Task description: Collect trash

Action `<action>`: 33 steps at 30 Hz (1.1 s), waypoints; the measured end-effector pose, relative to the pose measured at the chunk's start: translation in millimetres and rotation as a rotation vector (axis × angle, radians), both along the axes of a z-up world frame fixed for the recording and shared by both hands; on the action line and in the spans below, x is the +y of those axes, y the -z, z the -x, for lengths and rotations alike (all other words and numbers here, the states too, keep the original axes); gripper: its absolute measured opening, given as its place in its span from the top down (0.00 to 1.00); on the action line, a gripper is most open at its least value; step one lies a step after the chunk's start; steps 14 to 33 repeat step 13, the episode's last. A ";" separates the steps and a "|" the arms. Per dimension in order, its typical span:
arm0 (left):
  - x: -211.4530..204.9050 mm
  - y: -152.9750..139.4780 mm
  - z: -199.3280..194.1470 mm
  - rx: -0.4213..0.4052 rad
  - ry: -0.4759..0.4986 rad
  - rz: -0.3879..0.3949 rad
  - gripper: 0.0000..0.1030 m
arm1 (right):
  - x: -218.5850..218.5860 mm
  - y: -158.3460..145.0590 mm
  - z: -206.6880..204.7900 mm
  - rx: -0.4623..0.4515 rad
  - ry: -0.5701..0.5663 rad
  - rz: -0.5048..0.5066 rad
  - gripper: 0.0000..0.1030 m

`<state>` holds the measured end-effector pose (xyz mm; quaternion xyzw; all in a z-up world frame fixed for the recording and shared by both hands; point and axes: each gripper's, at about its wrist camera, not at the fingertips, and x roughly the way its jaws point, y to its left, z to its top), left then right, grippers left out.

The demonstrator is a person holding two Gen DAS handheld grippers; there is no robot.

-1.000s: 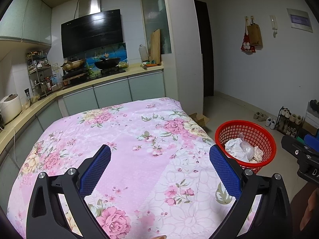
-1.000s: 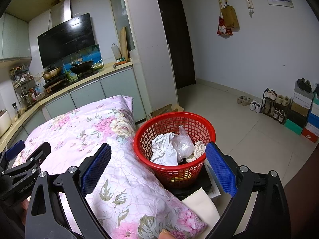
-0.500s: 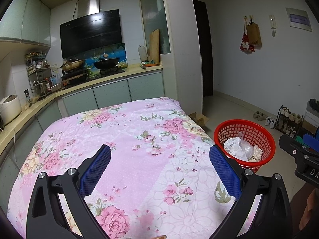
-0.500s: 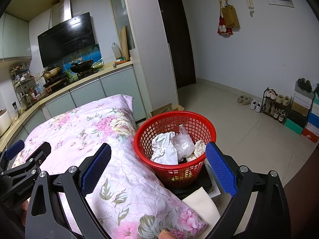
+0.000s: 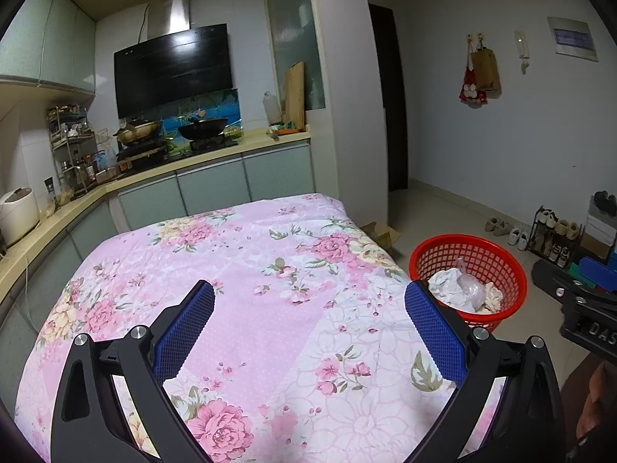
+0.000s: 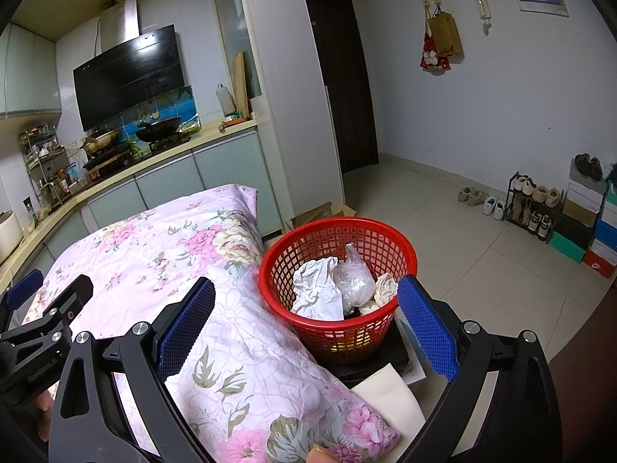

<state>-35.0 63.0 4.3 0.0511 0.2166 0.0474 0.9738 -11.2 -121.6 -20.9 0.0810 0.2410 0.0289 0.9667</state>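
A red mesh basket stands on a dark stand beside the table's right edge; it also shows in the left wrist view. In it lie crumpled white paper, a clear plastic bag and a small cream wad. My left gripper is open and empty over the pink floral cloth. My right gripper is open and empty, just in front of the basket.
The floral cloth covers the table. A kitchen counter with a wok runs behind it. A shoe rack and stacked boxes stand by the right wall. A cardboard piece lies under the stand.
The left wrist view has shifted slightly, so the basket sits a little further left in it. Both grippers stay open and empty.
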 end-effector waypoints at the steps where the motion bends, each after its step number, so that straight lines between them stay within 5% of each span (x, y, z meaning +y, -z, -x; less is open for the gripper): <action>1: 0.7 -1.5 2.5 -0.004 0.007 0.001 0.07 | 0.5 0.1 -0.1 -0.001 -0.001 0.001 0.10; 7: 43.3 -7.2 9.6 0.015 -0.053 0.048 0.07 | 27.1 3.8 12.6 -0.004 -0.070 0.043 0.10; 13: 105.5 13.6 3.0 0.071 -0.218 0.082 0.07 | 107.1 57.0 56.0 -0.018 -0.335 0.172 0.10; 33: 105.5 13.6 3.0 0.071 -0.218 0.082 0.07 | 107.1 57.0 56.0 -0.018 -0.335 0.172 0.10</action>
